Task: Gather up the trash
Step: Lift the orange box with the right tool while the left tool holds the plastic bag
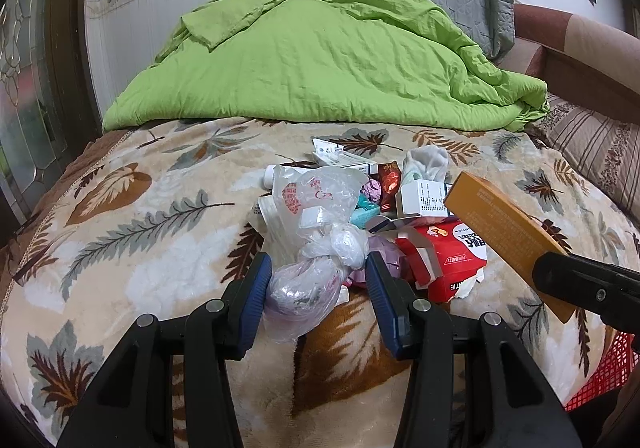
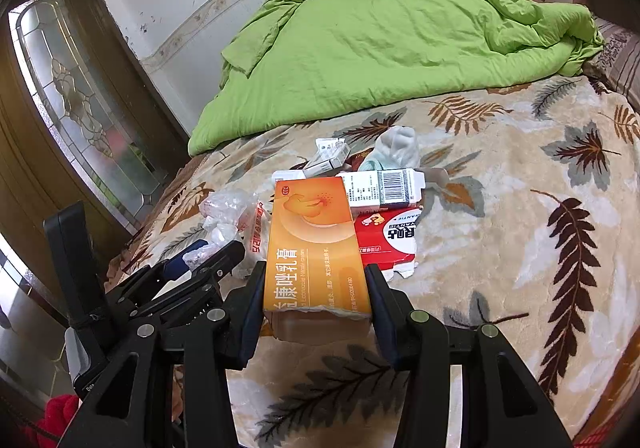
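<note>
Orange carton (image 2: 316,248) clamped between both pads of the right claw (image 2: 316,298), raised over the leaf-patterned blanket (image 2: 500,248), torn end toward the camera. Knotted plastic bag (image 1: 308,280) between the blue pads of the left claw (image 1: 316,290), left pad against it, right pad possibly just touching; hard to tell whether gripped. Bag at the near edge of the trash heap: red box (image 1: 452,260), white carton (image 1: 424,199), crumpled wrappers (image 1: 386,183). Green quilt (image 1: 320,59) well behind. Red mesh basket (image 1: 604,376) at lower right.
</note>
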Tool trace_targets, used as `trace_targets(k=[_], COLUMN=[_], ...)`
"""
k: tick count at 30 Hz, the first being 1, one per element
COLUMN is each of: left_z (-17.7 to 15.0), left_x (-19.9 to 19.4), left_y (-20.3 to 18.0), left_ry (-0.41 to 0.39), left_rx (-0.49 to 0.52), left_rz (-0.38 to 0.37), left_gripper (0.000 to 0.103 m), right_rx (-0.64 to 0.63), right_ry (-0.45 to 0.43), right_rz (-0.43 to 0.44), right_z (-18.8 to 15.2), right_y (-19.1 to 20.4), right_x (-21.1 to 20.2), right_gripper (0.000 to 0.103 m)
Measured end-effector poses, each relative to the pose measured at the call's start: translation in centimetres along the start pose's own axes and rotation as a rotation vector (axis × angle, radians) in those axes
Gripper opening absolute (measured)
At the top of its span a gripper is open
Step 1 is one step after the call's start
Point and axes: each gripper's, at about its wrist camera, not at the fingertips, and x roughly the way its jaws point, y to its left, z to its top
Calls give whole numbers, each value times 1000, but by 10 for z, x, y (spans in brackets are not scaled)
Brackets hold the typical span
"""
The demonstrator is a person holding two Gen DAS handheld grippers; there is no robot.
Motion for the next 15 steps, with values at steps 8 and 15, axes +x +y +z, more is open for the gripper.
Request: trace_targets(k=[8,15], left_z=[0,-1], left_x=[0,0], left_y=[-1,-2], left_ry=[0,-1], left_rx=[1,3], left_rz=[0,3], left_gripper=[47,47], right_rx=[0,1], right_ry=[3,4], right_rz=[1,2], right_z=[0,0], right_y=[1,1], right_x=[1,2], right_gripper=[51,52])
